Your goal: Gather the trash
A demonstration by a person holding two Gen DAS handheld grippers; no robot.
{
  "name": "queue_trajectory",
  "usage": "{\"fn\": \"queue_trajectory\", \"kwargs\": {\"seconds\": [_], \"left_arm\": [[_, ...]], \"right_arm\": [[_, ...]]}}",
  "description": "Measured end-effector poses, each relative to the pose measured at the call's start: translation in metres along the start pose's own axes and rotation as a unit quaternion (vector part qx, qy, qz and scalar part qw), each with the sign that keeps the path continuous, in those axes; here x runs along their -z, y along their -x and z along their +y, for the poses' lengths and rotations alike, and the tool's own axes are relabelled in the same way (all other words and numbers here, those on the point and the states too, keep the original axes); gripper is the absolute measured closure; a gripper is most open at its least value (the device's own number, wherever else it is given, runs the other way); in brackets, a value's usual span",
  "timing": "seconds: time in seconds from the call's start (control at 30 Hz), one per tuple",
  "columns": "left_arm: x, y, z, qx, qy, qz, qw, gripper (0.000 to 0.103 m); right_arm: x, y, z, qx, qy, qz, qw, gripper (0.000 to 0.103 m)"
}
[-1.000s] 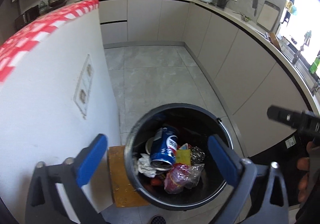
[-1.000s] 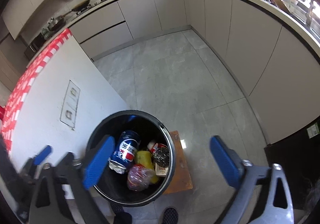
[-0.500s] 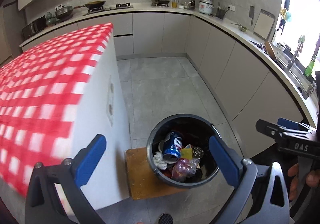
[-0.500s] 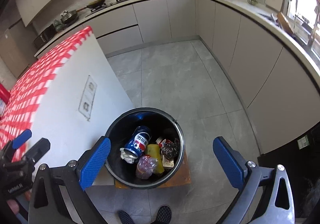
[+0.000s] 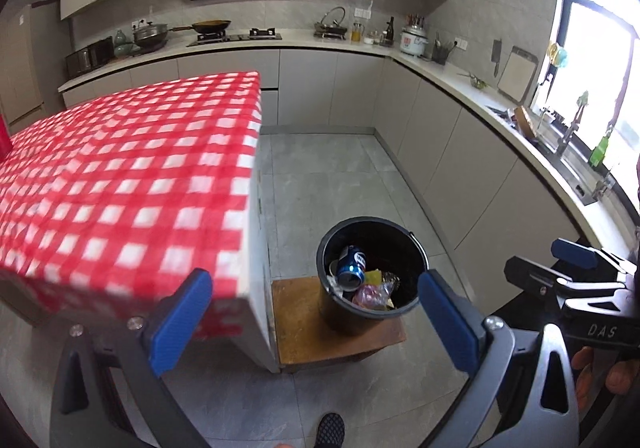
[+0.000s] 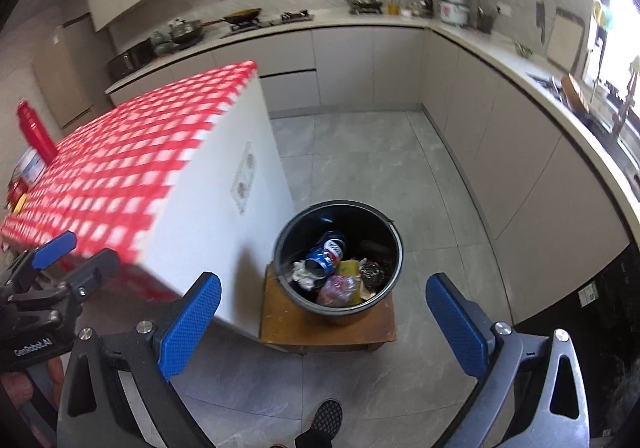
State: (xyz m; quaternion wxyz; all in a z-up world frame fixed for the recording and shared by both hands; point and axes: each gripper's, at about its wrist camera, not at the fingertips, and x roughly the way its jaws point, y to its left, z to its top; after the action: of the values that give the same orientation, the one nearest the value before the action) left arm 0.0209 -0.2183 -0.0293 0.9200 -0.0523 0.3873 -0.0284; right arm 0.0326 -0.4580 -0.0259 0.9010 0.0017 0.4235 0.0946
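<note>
Left hand-held gripper (image 5: pixel 312 320) and right hand-held gripper (image 6: pixel 322 324): jaws spread wide, both empty, touching nothing. One black bucket (image 6: pixel 286 244) on one low wooden stool (image 6: pixel 280 322), just beside the checked table (image 6: pixel 132 152). Inside the bucket: one blue can (image 6: pixel 326 254), one pink bag (image 6: pixel 338 288), one yellow wrapper (image 6: pixel 348 268), crumpled white paper (image 6: pixel 302 272).

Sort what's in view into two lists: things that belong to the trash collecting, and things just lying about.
Part of the job:
- black bucket on the wooden stool
- blue can, pink wrapper and other rubbish inside it
- left gripper and right gripper, both open and empty

Just lying about:
- red checked tablecloth
- red flask
- rice cooker
- wok
</note>
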Motion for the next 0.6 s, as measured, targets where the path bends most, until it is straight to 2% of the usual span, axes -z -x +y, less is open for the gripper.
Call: {"fn": "queue_trajectory", "kwargs": {"seconds": [0.2,0.33,0.6], "left_arm": [[0.016,0.050,0.017,-0.004,0.009,-0.022,0.9997,0.000],[0.026,0.076,0.026,-0.006,0.007,-0.040,0.9992,0.000],[0.035,0.097,0.029,0.002,-0.003,-0.060,0.9982,0.000]], "right_arm": [[0.026,0.058,0.037,0.002,0.028,-0.023,0.999,0.000],[0.043,0.089,0.047,0.001,0.029,-0.039,0.999,0.000],[0.057,0.119,0.055,0.001,0.027,-0.057,0.998,0.000]]}}
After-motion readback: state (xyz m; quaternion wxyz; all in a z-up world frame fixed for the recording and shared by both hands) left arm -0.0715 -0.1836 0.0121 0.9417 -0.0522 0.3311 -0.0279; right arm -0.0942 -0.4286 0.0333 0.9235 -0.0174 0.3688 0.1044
